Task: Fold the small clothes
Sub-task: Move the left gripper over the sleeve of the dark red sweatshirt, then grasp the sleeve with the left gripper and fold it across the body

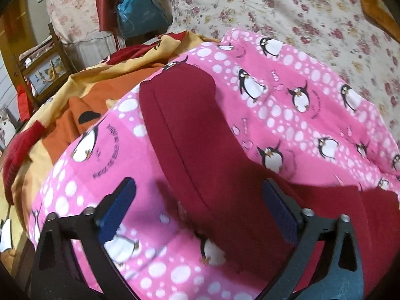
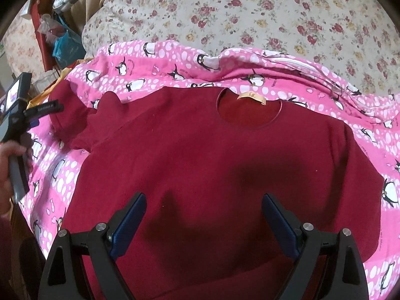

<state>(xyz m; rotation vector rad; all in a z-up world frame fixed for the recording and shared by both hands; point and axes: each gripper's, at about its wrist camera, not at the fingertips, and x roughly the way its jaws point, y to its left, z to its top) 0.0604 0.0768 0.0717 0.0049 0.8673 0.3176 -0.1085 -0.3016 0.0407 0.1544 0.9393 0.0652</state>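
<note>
On the pink penguin blanket (image 2: 175, 62) your dark red sweater (image 2: 212, 165) is lying face up and nearly flat, collar and its label (image 2: 251, 98) at the far side, toward the flowered bedspread (image 2: 250, 12). Your left tongs (image 1: 200, 210) are standing wide apart with nothing pinched, hovering over the sleeve (image 1: 180, 115) that is reaching out past the sweater's left edge. Your right tongs (image 2: 203, 222) are gaping too, gripping nothing, poised above the sweater's lower middle.

You are likely setting up the sleeve fold, so aim the left tongs at the cuff end, farthest from the sweater's body, and pinch only sleeve cloth, not the blanket beneath. Carry it across the chest toward the label, keeping the crease straight at the shoulder. Rest the right tongs on the sweater's body so it is not sliding while you pull.
</note>
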